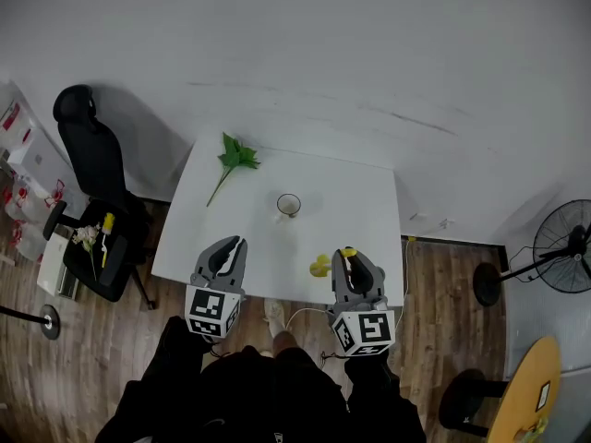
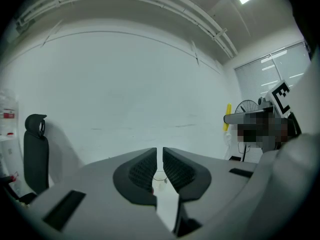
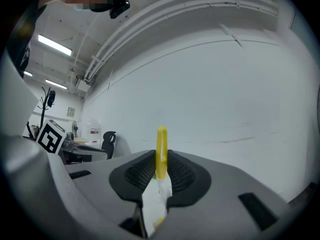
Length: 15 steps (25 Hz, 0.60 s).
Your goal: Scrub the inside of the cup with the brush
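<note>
Left gripper [image 1: 235, 245]: fingers [image 2: 137, 171] closed, nothing held. Right gripper [image 1: 346, 257]: fingers clamped on yellow brush [image 3: 161, 151] handle. Cup [image 1: 288, 205] stood unheld mid-surface [image 1: 360, 192], apart from both. Risk: cup likely tipped or shoved away if brush is inserted before cup is steadied.

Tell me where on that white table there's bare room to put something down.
The part of the table right of the cup is bare, as is the left strip below the leafy sprig. The near edge is crowded by the left gripper, right gripper and brush.
</note>
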Motion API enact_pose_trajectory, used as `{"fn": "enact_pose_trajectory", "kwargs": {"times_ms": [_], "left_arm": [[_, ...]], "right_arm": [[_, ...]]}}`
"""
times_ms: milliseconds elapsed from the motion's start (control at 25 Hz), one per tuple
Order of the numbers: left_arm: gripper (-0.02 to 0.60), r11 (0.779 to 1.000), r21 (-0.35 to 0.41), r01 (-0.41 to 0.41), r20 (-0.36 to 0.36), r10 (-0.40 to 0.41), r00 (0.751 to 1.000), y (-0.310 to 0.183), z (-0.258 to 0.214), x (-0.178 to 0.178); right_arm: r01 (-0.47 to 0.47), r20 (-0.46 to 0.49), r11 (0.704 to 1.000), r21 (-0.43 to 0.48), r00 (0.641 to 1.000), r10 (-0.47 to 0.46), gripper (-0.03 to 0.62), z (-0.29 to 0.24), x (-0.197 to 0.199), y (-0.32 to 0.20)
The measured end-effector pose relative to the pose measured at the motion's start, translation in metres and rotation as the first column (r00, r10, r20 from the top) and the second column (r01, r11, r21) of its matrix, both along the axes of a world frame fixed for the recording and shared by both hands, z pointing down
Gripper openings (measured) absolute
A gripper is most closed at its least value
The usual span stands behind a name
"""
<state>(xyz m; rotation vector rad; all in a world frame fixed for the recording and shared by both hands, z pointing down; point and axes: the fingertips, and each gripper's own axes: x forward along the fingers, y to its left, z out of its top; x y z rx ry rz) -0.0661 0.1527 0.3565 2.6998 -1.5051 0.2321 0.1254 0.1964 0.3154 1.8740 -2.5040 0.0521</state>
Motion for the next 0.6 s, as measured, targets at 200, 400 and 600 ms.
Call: {"fn": "enact_pose_trajectory", "kwargs": {"times_ms": [200,400,600], "left_arm": [[0.041,1.000,-0.015,-0.007,0.009,0.007,1.000,0.036,0.004,0.003],[0.034,0.999,-0.029,-0.020,0.017,0.021,1.000,0.064,0.010,0.008],[0.034,0.999,-0.014,-0.032,0.025,0.033,0.999,0.077,0.003,0.015]], "right_arm": [[-0.018,-0.004,0.999,-0.028,1.000,0.018,0.087,0.014,0.003,0.038],[-0.034,0.005,0.998,-0.055,0.999,0.034,0.086,0.031,0.006,0.068],[-0.042,0.006,0.998,-0.051,0.999,0.042,0.084,0.031,0.011,0.082]]}}
